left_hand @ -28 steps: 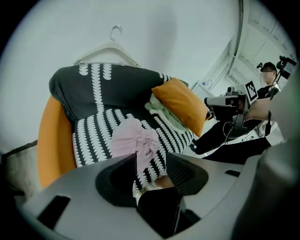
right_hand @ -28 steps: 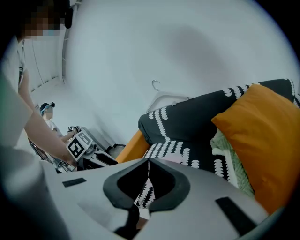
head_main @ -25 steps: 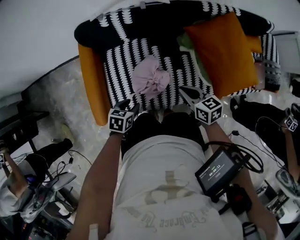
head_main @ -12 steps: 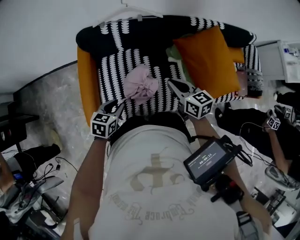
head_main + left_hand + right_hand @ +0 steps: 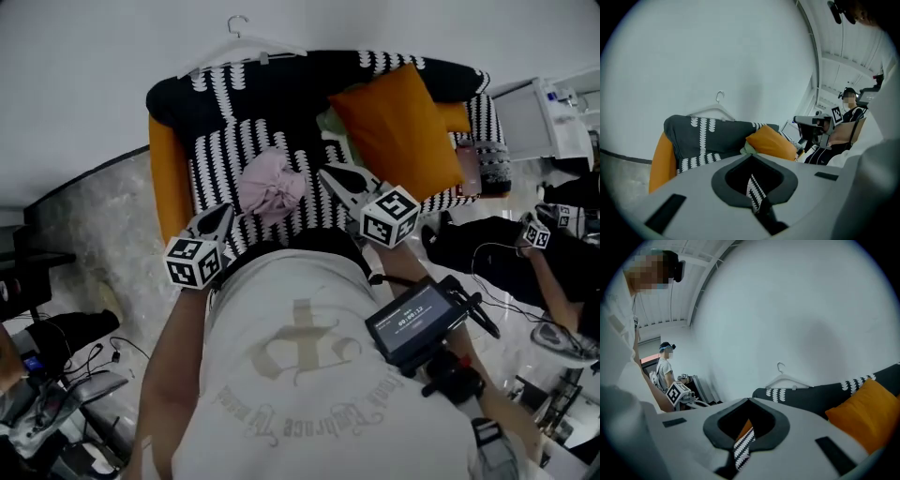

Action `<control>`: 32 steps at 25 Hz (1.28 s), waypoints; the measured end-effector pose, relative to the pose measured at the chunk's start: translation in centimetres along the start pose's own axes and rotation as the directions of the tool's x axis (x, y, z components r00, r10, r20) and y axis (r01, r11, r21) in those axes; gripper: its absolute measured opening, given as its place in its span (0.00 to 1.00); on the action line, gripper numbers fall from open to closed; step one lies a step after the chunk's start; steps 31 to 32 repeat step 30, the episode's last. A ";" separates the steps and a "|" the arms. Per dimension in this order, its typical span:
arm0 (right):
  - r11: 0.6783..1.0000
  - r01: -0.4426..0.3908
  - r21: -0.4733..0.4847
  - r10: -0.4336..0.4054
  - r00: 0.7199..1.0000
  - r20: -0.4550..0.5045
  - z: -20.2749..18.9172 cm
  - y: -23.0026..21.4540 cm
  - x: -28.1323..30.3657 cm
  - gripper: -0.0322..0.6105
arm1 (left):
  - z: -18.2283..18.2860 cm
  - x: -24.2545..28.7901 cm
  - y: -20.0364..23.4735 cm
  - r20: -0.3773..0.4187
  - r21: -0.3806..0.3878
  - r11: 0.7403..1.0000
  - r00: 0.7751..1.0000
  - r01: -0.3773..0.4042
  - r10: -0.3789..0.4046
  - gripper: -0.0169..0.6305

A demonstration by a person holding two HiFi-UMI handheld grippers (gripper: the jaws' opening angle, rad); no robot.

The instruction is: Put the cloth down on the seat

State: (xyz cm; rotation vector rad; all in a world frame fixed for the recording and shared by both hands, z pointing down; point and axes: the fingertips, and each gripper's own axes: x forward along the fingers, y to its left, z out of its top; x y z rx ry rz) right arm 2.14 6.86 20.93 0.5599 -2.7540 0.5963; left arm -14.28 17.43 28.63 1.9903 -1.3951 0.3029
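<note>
From above, the pink cloth is lying bunched on the striped sofa seat, between the left gripper and the right gripper, touching neither.

Left gripper view: its jaws have just been closing and are meeting on nothing.

Right gripper view: its jaws are sitting together, empty, facing a hanger.

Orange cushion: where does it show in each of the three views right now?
Head view: orange cushion upper right of centre, leaning at the sofa's right end.
Left gripper view: right of centre.
Right gripper view: lower right edge.
Shared landmark: white hanger on the sofa's back.
</note>
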 end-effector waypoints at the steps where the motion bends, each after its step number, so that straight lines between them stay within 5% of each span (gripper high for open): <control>1: 1.000 -0.003 -0.004 0.003 1.000 0.003 -0.1 0.5 -0.3 0.08 | 0.0 -0.4 -0.3 0.009 0.001 1.000 1.000 0.006 -0.006 0.05; 32: 1.000 0.014 0.008 -0.014 1.000 -0.021 -3.1 1.5 -1.7 0.07 | -0.7 -0.1 -1.8 -0.002 0.024 0.999 0.999 0.044 -0.044 0.05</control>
